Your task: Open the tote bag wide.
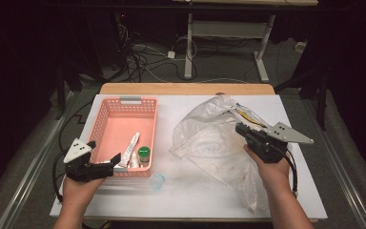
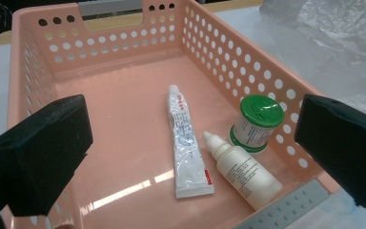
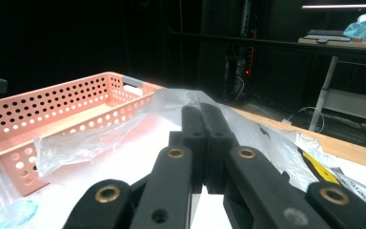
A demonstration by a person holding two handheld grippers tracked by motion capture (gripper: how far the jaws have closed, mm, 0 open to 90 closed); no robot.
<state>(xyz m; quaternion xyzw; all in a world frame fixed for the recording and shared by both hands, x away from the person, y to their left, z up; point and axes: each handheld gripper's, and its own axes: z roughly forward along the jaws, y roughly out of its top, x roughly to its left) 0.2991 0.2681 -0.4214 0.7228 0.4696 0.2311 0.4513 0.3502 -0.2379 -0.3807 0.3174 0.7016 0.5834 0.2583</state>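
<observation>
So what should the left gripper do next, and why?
Probably draw the left gripper back from the basket and toward the bag. Its jaws are open and empty over the tube, dropper bottle and jar, while the right gripper is shut on the bag.

The left claw [image 2: 190,143] gaped above the pink basket [image 2: 124,71]; tube [image 2: 188,148], dropper bottle [image 2: 243,169] and green-lidded jar [image 2: 257,121] lay inside
</observation>
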